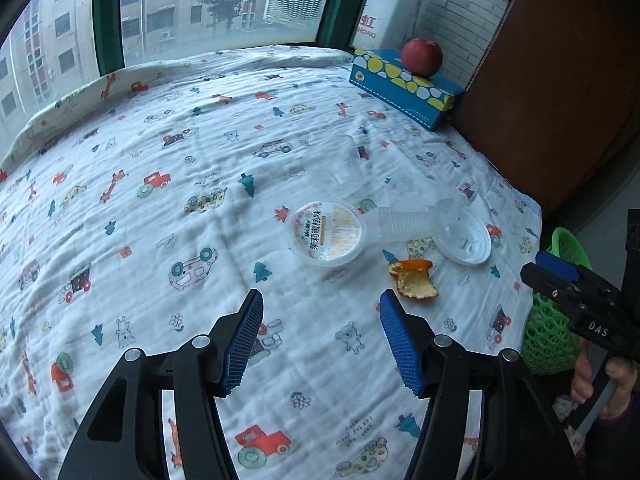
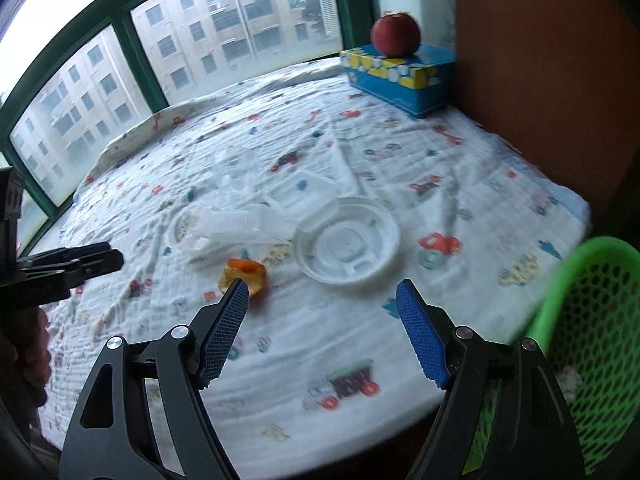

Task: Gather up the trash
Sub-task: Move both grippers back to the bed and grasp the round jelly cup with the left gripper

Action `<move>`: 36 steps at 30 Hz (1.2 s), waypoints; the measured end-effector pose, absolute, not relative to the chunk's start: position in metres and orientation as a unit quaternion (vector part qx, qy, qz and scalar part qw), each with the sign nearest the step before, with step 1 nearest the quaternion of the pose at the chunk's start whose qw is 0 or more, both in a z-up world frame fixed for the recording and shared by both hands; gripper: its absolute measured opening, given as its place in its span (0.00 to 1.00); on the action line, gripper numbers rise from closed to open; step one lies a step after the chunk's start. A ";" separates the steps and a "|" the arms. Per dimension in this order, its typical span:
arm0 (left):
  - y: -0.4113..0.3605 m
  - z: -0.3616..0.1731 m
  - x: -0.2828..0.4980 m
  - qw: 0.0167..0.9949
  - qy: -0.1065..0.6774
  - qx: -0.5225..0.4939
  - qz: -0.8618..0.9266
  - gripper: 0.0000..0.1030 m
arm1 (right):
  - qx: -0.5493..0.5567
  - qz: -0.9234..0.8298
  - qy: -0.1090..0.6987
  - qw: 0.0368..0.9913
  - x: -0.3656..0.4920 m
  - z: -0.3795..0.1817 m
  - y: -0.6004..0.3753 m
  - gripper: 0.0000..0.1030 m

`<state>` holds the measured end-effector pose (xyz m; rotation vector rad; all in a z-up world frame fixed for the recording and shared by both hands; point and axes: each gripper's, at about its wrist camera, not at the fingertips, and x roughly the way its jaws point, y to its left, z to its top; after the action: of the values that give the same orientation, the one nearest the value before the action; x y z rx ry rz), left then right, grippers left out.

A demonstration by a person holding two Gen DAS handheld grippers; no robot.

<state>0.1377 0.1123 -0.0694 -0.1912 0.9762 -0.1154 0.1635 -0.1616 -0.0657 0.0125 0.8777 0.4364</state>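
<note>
- Left claw (image 1: 321, 316) gapes empty above the patterned cloth (image 1: 160, 184).
- Orange peel (image 1: 416, 280) lies just beside clear cup (image 1: 326, 234) and lid (image 1: 466, 236).
- Apple (image 1: 421, 57) sits atop blue box (image 1: 404, 86).
- Green basket (image 1: 552, 320) stands beside the right claw (image 1: 560, 276).

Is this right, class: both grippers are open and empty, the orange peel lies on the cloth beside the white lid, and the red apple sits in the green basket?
One detail is wrong. The red apple sits on top of the blue tissue box by the window, not in the green basket, as the right wrist view shows. The rest stands: left gripper and right gripper open and empty, orange peel beside the white lid.
</note>
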 end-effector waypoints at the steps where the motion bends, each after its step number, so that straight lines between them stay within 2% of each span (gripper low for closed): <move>1: 0.114 -0.071 0.140 0.877 0.468 -0.092 -0.055 0.57 | 0.008 0.215 0.422 0.881 0.166 -0.066 -0.158 0.74; 6: 0.111 -0.083 0.156 0.874 0.477 -0.070 -0.056 0.57 | 0.002 0.219 0.420 0.881 0.174 -0.065 -0.147 0.74; 9: 0.106 -0.089 0.166 0.874 0.480 -0.050 -0.058 0.67 | -0.002 0.220 0.419 0.881 0.176 -0.064 -0.145 0.74; 23: 0.077 -0.119 0.211 0.872 0.479 0.038 -0.088 0.67 | 0.007 0.221 0.435 0.873 0.174 -0.081 -0.146 0.74; 28: 0.075 -0.121 0.215 0.879 0.466 0.045 -0.089 0.60 | 0.003 0.229 0.442 0.867 0.168 -0.089 -0.141 0.74; 36: 0.081 -0.116 0.205 0.886 0.452 0.041 -0.091 0.59 | -0.007 0.258 0.447 0.856 0.164 -0.099 -0.118 0.73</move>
<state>0.2049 0.0809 -0.1163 0.0852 0.9396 -0.1896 0.1638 -0.1179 -0.0991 -0.0151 0.9405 0.5425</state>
